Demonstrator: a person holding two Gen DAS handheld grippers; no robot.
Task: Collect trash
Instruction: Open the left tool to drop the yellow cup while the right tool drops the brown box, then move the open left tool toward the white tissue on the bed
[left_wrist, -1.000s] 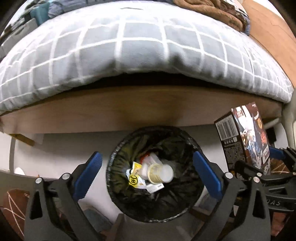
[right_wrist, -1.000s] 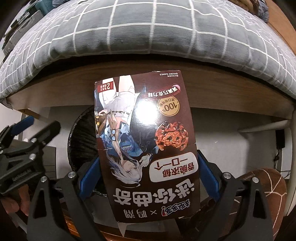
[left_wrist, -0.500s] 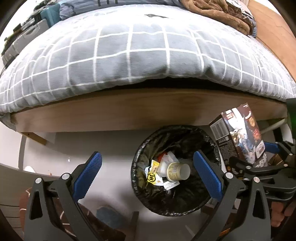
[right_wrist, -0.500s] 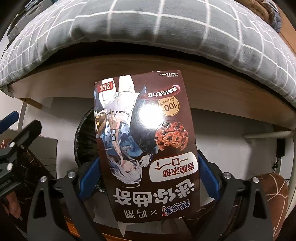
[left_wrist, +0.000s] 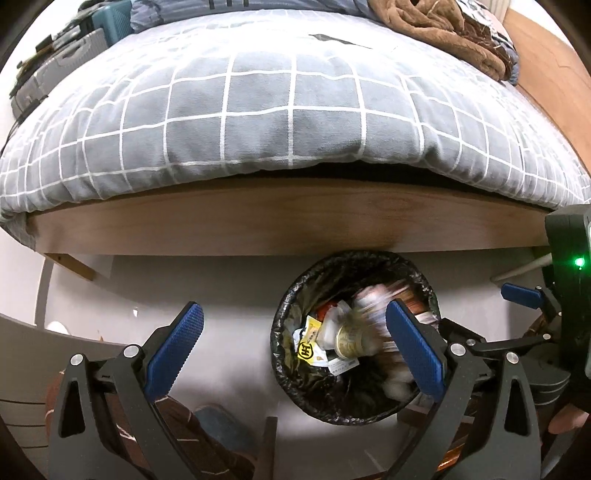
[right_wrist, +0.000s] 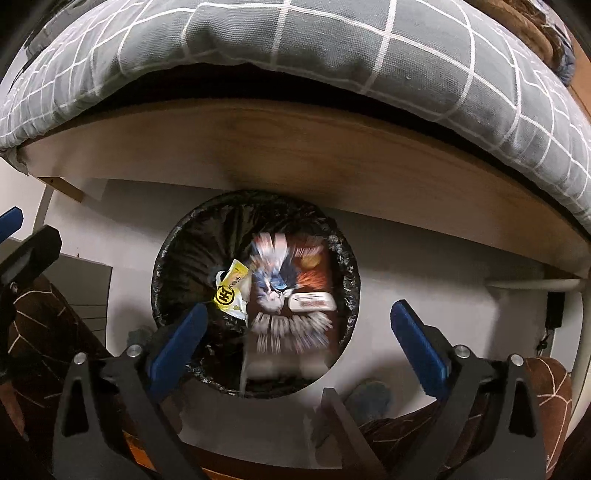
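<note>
In the left wrist view the left tool (left_wrist: 295, 347) stands spread with nothing between its blue ribbed pads; half a second ago the round black-lined trash bin (left_wrist: 291, 306) sat between them, now it lies toward the right pad, close under the wooden bed frame (left_wrist: 258, 221); the dark brown printed snack box (left_wrist: 391, 299), which was upright beside the bin in the right tool's pinch, is now a blurred streak inside the rim, above a pale paper cup (left_wrist: 351, 341) and a yellow sachet (left_wrist: 308, 345); the right tool's blue tip (left_wrist: 521, 295) shows at the far right edge.

In the right wrist view the right tool (right_wrist: 295, 332) is opening, its pads wide apart and touching nothing; the snack box (right_wrist: 291, 291), which filled the frame between the pads a moment ago, has left the pinch and is dropping into the trash bin (right_wrist: 166, 266), motion-smeared; its long axis runs roughly from the bed side toward the camera side, printed face up, lower edge near the rim; beside it lies the yellow sachet (right_wrist: 231, 291).

I judge this piece of trash as good as collected; both tools are free for whatever remains.
</note>
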